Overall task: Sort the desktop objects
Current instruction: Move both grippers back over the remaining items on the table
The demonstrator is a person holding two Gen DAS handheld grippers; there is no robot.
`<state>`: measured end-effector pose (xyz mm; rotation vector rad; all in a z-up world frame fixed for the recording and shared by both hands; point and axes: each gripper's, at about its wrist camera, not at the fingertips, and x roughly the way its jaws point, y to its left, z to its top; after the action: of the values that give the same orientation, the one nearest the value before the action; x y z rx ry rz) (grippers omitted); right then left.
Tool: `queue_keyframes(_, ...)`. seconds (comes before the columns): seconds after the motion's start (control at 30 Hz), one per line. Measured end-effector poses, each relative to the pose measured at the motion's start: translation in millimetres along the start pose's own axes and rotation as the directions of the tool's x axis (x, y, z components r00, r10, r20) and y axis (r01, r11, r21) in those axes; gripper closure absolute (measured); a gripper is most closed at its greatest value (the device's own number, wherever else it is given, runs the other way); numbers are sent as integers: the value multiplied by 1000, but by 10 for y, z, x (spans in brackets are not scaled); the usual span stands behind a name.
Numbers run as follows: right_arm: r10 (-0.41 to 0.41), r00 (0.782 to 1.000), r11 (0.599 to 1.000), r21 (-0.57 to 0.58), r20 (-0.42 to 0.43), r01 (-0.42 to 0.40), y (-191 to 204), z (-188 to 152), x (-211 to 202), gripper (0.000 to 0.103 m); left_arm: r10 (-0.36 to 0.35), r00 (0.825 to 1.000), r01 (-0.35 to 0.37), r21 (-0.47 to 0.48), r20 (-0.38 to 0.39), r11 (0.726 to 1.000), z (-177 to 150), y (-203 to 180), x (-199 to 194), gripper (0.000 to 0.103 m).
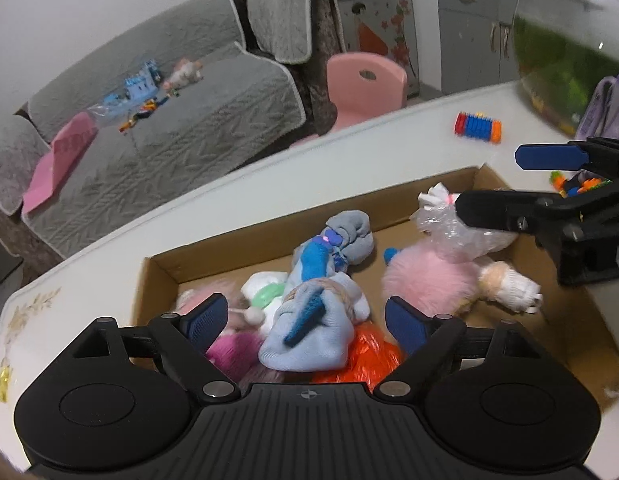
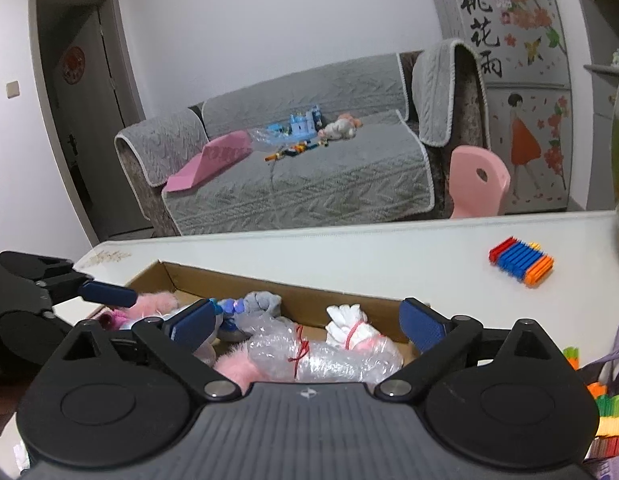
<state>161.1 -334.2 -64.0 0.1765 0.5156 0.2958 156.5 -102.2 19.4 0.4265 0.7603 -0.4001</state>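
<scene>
A shallow cardboard box (image 1: pixel 213 256) on the white table holds soft things: a light blue sock bundle (image 1: pixel 313 332), a grey-blue sock roll (image 1: pixel 345 236), a pink plush toy (image 1: pixel 425 280), a clear plastic bag (image 1: pixel 457 232) and an orange bag (image 1: pixel 369 356). My left gripper (image 1: pixel 305 320) is open and empty, low over the blue sock bundle. My right gripper (image 2: pixel 305 320) is open and empty over the clear bag (image 2: pixel 333 356) and pink plush (image 2: pixel 237 368); it shows at the right of the left wrist view (image 1: pixel 489 180). The box's far wall shows in the right wrist view (image 2: pixel 293 292).
A block of red, blue and orange bricks (image 1: pixel 478 127) lies on the table beyond the box, also in the right wrist view (image 2: pixel 521 262). More coloured bricks (image 2: pixel 607 412) and a purple bag (image 1: pixel 607 108) sit at the right. A glass bowl (image 1: pixel 565 60) stands far right. A pink chair (image 1: pixel 363 88) stands behind.
</scene>
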Motion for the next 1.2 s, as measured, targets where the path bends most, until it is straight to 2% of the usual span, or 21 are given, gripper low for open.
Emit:
queue_keyframes(0.17, 21, 997, 998, -68, 74, -16, 86, 53, -282, 3, -5, 995, 9, -46, 96, 999, -335, 185, -596, 9)
queue_keyframes(0.23, 40, 994, 993, -115, 99, -28, 165, 44, -412, 1, 22, 992, -15, -54, 121, 998, -539, 255, -824, 8)
queue_keyframes(0.33, 71, 990, 983, -177, 120, -49, 305, -38, -607, 1, 37, 988, -24, -90, 151, 996, -939, 369, -1121, 3)
queue_keyframes(0.43, 128, 987, 960, -262, 102, -98, 470, -268, -819, 1, 80, 985, -65, -104, 155, 992, -1361, 412, -1281, 2)
queue_keyframes(0.53, 175, 983, 913, -383, 60, -139, 744, -574, -984, 1, 61, 990, -43, -145, 126, 989, -1709, 445, -1302, 2)
queue_keyframes(0.63, 225, 974, 873, -447, 17, -194, 1019, -883, -1048, 1, 36, 992, -17, -160, 119, 987, -1922, 414, -1243, 2)
queue_keyframes(0.7, 233, 972, 852, -478, -15, -212, 1168, -1033, -1014, 1, 29, 990, -12, -128, 136, 992, -1998, 350, -1199, 2)
queue_keyframes(0.83, 244, 967, 829, -503, -70, -245, 1331, -1166, -829, 2, 59, 983, -54, -36, 173, 998, -2036, 247, -1079, 2)
queue_keyframes(0.93, 237, 967, 834, -491, -90, -250, 1343, -1183, -714, 3, 54, 986, -52, -19, 159, 998, -2054, 258, -945, 2)
queue_keyframes(1.03, 252, 963, 843, -467, -95, -267, 1315, -1167, -639, 2, 51, 990, -45, -45, 134, 998, -2094, 312, -829, 3)
queue_keyframes(1.13, 252, 965, 853, -455, -72, -256, 1317, -1154, -622, 2, 48, 990, -33, -115, 134, 993, -2154, 417, -813, 3)
queue_keyframes(1.2, 276, 958, 855, -437, -74, -280, 1318, -1127, -572, 1, 70, 990, -50, -158, 121, 986, -2180, 497, -826, 5)
